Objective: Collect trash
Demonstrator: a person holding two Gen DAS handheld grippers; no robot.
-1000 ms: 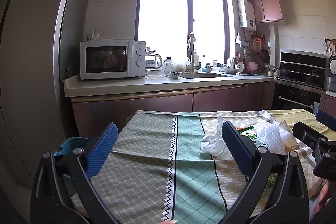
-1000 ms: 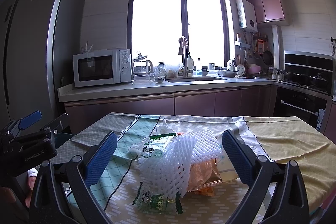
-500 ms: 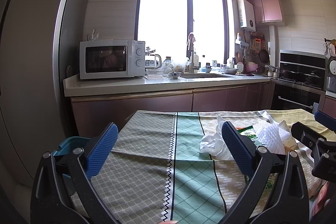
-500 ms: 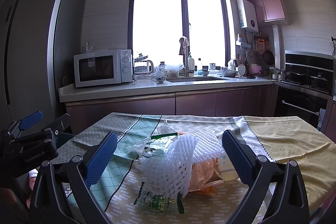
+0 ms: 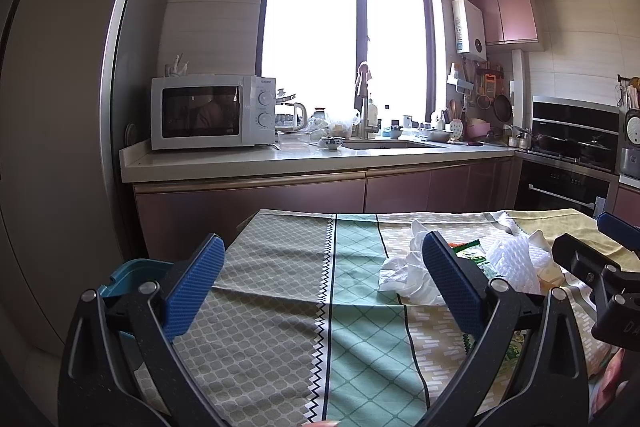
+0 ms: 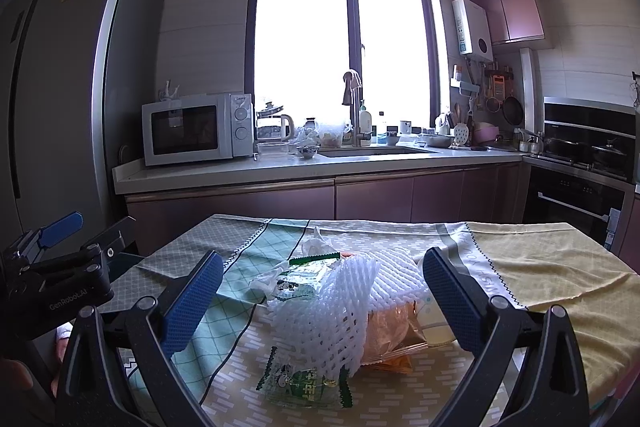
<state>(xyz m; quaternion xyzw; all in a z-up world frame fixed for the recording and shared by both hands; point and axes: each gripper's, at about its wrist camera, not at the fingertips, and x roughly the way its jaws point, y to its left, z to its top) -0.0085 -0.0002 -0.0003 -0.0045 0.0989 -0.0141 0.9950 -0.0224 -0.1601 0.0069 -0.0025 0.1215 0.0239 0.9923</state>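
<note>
A heap of trash lies on the clothed table: white foam netting, green snack wrappers, an orange plastic bag and a crumpled white bag. My right gripper is open, its blue pads either side of the heap and just short of it. My left gripper is open over bare cloth, left of the heap, holding nothing. The foam netting shows at the right of the left wrist view. Each gripper shows at the edge of the other's view.
A teal bin stands off the table's left edge. Behind the table run a counter with a microwave and sink, a tall fridge on the left and an oven on the right.
Both grippers have shifted only slightly; the right wrist view has dipped a little toward the heap. Nothing was taken hold of or let go.
</note>
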